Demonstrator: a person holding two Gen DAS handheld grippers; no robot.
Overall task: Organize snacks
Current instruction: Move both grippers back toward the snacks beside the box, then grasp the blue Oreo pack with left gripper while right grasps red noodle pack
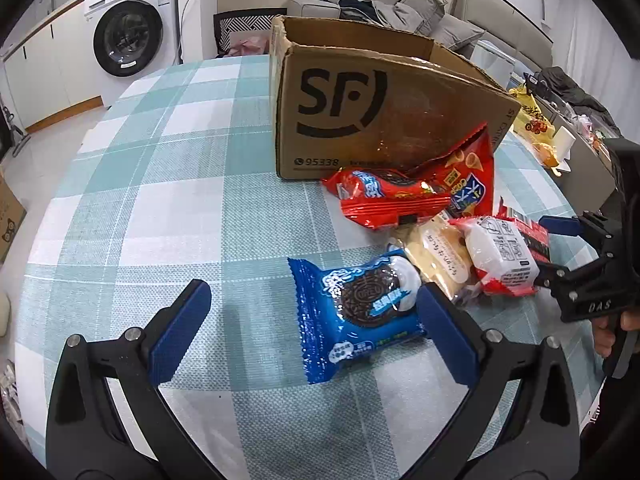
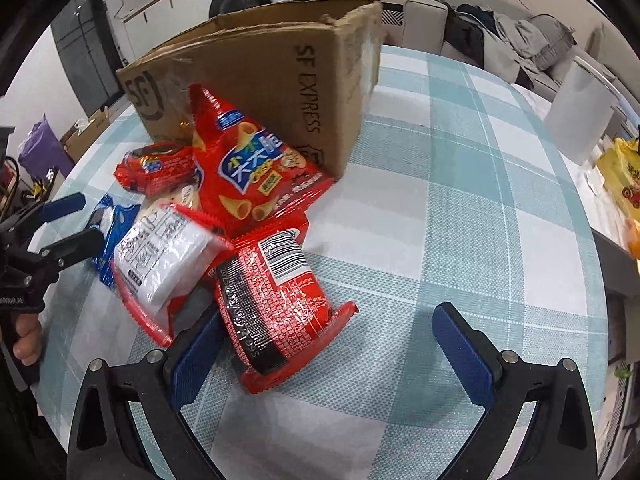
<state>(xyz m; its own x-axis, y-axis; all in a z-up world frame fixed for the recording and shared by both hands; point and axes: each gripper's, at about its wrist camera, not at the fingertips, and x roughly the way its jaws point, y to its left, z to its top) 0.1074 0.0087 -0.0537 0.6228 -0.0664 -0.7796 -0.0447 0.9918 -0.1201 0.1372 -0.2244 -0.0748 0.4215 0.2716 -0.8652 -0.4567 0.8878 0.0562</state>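
Checked teal-and-white tablecloth (image 1: 168, 184) covers the work surface, with a living area and washing machine (image 1: 128, 36) beyond. Left gripper (image 1: 316, 332) stands with its jaws apart and empty; the blue Oreo packet (image 1: 360, 312) lies flat between the fingers, its far-right corner touching or just beside the right pad, the left pad well clear. Right gripper (image 2: 332, 356) is likewise spread and holds nothing; the red barcode packet (image 2: 276, 300) lies just ahead of its left finger, touching or overlapping it, and leaves the right finger clear. Just beyond, a white-and-red packet (image 2: 168, 260) leans on the pile, then a red cone-snack bag (image 2: 248, 172) propped against the cardboard box (image 2: 260, 68), which sits farthest ahead and open at the top. Judgement: all packets appear light, air-filled and crinkly, with slick film likely to slide under the pads; contents are probably brittle. A hold across the packet's middle, with modest pressure, seems safest; crimped end seams offer a flatter but floppier purchase. The box presumably receives the snacks.
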